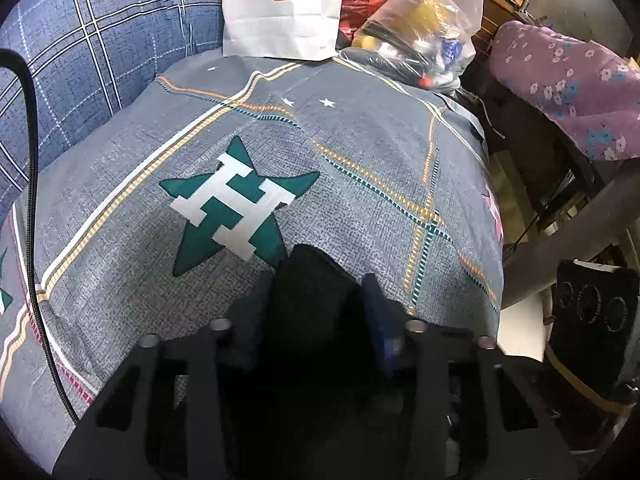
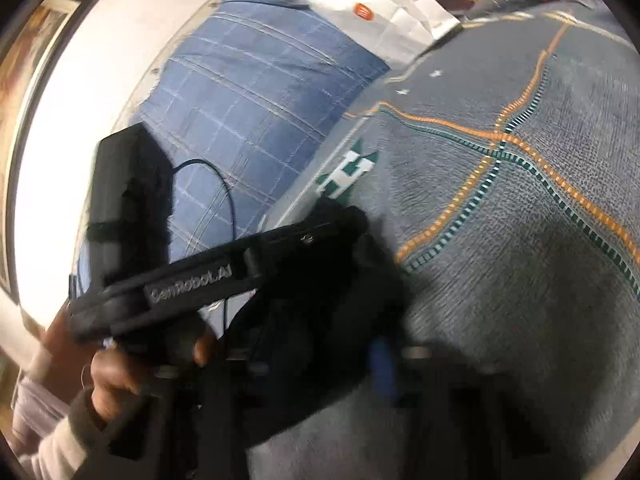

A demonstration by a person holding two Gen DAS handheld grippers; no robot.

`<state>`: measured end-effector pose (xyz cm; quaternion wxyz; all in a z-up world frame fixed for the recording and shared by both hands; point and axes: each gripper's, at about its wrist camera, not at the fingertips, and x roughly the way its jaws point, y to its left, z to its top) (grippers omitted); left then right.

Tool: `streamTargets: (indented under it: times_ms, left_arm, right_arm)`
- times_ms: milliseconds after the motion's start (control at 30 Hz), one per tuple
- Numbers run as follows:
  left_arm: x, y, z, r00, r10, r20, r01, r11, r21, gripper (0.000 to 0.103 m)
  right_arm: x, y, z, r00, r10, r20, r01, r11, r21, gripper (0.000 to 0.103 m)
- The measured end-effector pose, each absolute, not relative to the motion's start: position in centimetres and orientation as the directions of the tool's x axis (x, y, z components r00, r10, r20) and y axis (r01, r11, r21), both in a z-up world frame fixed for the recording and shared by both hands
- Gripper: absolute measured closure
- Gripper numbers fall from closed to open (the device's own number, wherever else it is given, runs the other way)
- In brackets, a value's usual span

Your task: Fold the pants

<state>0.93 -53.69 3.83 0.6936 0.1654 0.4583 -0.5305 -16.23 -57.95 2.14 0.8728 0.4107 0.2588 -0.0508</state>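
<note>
Grey star-printed bedsheet point(image 1: 360, 168) lies beneath you; both the left gripper point(image 1: 316, 292) and right gripper point(image 2: 340, 320) seemingly pinch black fabric pants point(image 1: 312, 280); uneven pulling could skew your fold.

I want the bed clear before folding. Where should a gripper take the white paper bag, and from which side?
Pinch its top edge from above. The white paper bag stands upright at the far end of the bed sheet, its broad flat face likely too wide for jaws; only a thin paper edge fits. Whether it has handles cannot be seen.
</note>
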Motion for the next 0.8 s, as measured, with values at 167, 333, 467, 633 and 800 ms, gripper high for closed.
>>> streamTargets:
  times_ms: [167, 333, 467, 633, 800]
  left_arm:
    - [0.9, -51.6, 6.3, 0.005, -0.637, -0.771, 0.875, 0.376, -0.306, 0.081]
    - [1.8, -44.6, 12.5, 0.042, -0.738, -0.674, 0.828, 0.402, -0.39, 0.081]
    - [2.9, -35.4, 15.7, 0.131, -0.766, -0.63, 0.759, 0.486, -0.433, 0.08]
    - [3.1, -25.8, 14.1, 0.277, -0.683, -0.676, 0.655, 0.649, -0.387, 0.071]
    - [2.0, -20.4, 10.4, 0.288, -0.647, -0.706, 0.541, 0.718, -0.438, 0.047]
  right_arm:
    - [-16.3, -56.1, 5.2, 0.879, 0.11, -0.464, 0.237, 0.744, 0.625, 0.093]
    - [-16.9, -51.3, 11.1, 0.906, 0.134, -0.402, 0.093, 0.862, 0.499, 0.093]
    - [-16.2, -44.5, 14.0, 0.888, 0.215, -0.406, -0.058, 0.929, 0.364, 0.093]
    - [-14.0, -37.6, 11.6, 0.809, 0.341, -0.479, -0.2, 0.926, 0.32, 0.093]
    - [-10.3, -32.2, 5.3, 0.618, 0.415, -0.668, -0.244, 0.908, 0.339, 0.077]
